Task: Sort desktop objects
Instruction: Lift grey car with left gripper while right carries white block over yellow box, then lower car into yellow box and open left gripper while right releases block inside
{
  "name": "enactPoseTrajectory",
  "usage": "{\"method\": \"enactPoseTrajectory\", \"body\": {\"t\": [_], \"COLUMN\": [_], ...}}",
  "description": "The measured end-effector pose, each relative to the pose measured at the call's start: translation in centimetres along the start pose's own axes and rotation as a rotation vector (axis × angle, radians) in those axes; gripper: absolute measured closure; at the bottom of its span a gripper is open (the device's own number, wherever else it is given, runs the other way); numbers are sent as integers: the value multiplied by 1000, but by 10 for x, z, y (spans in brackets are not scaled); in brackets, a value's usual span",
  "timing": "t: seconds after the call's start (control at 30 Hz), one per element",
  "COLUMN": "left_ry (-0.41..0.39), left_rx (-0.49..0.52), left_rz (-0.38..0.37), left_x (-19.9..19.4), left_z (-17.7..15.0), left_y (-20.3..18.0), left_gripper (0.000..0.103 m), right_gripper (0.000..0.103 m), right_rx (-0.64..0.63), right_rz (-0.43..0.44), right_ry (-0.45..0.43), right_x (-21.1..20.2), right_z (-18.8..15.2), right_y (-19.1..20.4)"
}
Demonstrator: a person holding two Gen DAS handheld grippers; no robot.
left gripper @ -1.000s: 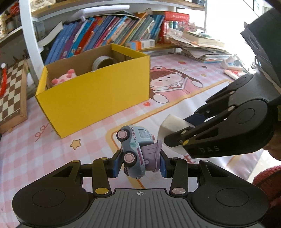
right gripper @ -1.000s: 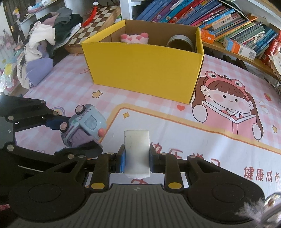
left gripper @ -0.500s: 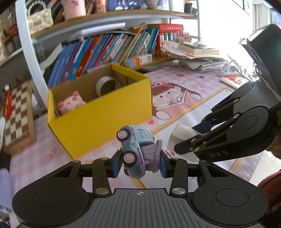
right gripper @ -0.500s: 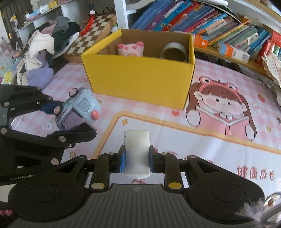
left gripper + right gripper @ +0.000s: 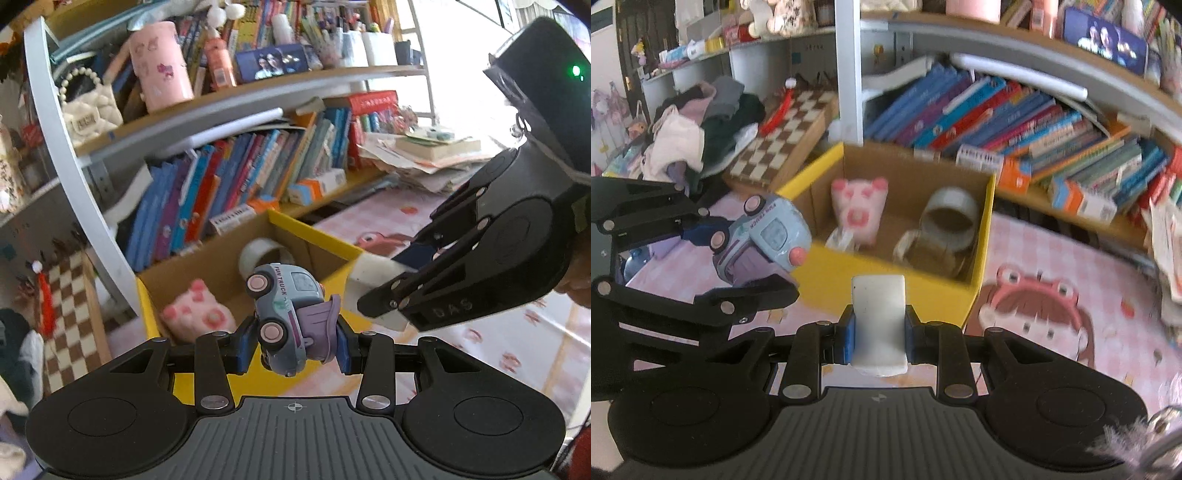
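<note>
Both grippers have risen and come closer to the yellow box [image 5: 886, 273] than a second ago, so its inside now shows. The left gripper [image 5: 293, 341] is clamped on a pale blue toy truck [image 5: 286, 306] with pink wheels, tilted nose-up. The right gripper [image 5: 879, 332] pinches a plain white eraser [image 5: 879, 317]. Beyond, a pink plush pig [image 5: 858, 208] and a tape roll [image 5: 949, 218] lie in the box.
</note>
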State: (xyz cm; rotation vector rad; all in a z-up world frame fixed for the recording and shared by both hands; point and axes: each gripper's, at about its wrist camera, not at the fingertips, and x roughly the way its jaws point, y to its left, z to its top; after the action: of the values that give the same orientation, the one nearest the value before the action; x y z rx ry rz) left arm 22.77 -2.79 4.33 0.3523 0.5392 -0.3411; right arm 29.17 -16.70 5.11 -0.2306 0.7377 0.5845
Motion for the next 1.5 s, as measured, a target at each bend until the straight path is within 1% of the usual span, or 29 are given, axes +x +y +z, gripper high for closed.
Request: {"method": "enactPoseTrajectory", "body": {"t": [0.2,0.33,0.53,0.67,0.8,1.03,1.1,1.27,1.5], "left_ry": [-7,3,70,124,152,220,228,239,258], "left_rx": [-15,-29,-33,-40,-71,-102,-102,-132,-245], "left_rz": [37,52,51,28,2,-10,-7,-43,-118], "left_x": [19,36,74,101,119,145,148,151,154], "left_z": [13,21,24,27,28,25,23,23,15], "left_y": [22,33,43,44,44,45,45,47,58], "left_gripper": [62,62,62,62,62,62,62,62,62], "right_gripper": [80,80,80,80,80,80,80,80,80], "right_rx": [-5,-26,-54,-72,-66,-54,-51,-42,-52], "right_rz": [-1,-6,-13,-17,6,47,59,89,105], "right_ry": [-45,-51,-31,-17,22,91,111,161,213], "right_x": [15,32,68,92,119,166,179,211,236], "right_z": [38,57,86,104,112,125,129,137,134], "right_y": [-14,-20,-31,-38,-38,-39,-39,-39,-39]}}
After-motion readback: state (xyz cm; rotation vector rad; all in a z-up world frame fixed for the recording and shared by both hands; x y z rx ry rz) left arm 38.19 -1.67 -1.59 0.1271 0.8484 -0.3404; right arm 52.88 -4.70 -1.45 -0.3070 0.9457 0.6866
